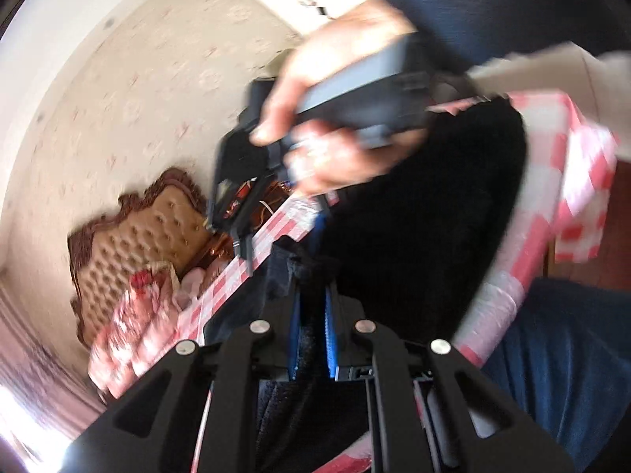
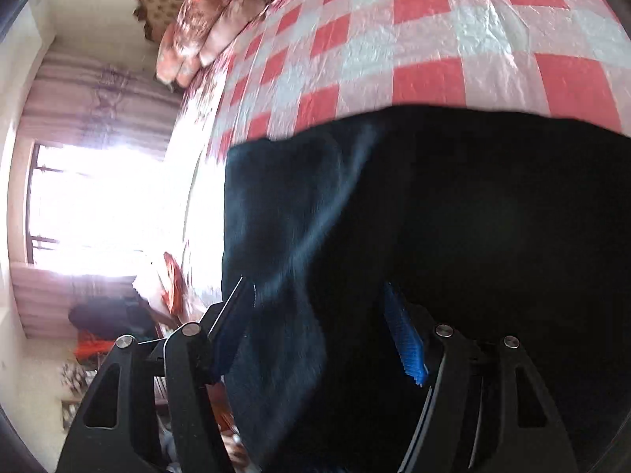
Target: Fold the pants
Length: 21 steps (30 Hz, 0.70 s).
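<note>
The dark pants (image 1: 426,213) lie on a bed with a red-and-white checked cover (image 1: 548,181). My left gripper (image 1: 311,307) is shut on a fold of the pants fabric, which bunches between its blue pads. In the left wrist view the person's hand holds the right gripper body (image 1: 355,106) above the pants. In the right wrist view the pants (image 2: 453,236) fill the lower frame on the checked cover (image 2: 434,39). My right gripper (image 2: 319,315) stands open, with dark fabric lying between its blue pads (image 2: 406,339).
A tufted brown headboard (image 1: 146,232) and floral pillows (image 2: 205,23) stand at the head of the bed. A bright window with pink curtains (image 2: 102,205) is to the left. The person's blue-clad legs (image 1: 564,354) are beside the bed.
</note>
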Each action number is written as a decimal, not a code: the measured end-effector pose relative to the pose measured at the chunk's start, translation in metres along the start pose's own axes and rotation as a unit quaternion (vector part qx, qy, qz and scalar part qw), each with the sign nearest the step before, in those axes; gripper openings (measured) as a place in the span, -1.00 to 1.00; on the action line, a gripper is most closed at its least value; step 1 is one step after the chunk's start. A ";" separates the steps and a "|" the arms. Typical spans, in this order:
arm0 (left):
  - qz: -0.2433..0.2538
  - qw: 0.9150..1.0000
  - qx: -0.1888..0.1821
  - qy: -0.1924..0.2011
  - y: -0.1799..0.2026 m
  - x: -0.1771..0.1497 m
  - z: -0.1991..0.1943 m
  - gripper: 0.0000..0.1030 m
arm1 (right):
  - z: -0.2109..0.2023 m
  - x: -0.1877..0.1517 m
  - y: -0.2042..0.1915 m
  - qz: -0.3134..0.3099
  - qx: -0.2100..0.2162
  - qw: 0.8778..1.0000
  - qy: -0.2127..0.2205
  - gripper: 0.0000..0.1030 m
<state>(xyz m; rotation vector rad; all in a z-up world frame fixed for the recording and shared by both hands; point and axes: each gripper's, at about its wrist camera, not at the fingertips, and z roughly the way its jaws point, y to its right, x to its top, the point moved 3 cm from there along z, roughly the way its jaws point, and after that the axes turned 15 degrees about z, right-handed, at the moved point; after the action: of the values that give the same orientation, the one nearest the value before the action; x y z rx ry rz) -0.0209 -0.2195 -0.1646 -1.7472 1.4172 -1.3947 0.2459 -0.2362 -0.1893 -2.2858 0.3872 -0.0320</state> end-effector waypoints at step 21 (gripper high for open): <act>0.128 0.991 -0.038 -0.023 0.059 -0.009 0.027 -0.79 | 0.002 0.013 -0.007 -0.083 -0.108 0.978 0.155 -0.80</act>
<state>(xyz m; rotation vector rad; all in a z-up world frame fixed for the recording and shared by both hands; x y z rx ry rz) -0.0205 -0.2370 -0.2282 -1.5655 1.6224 -1.1706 0.2605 -0.2339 -0.1865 -2.5296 0.3723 -0.4555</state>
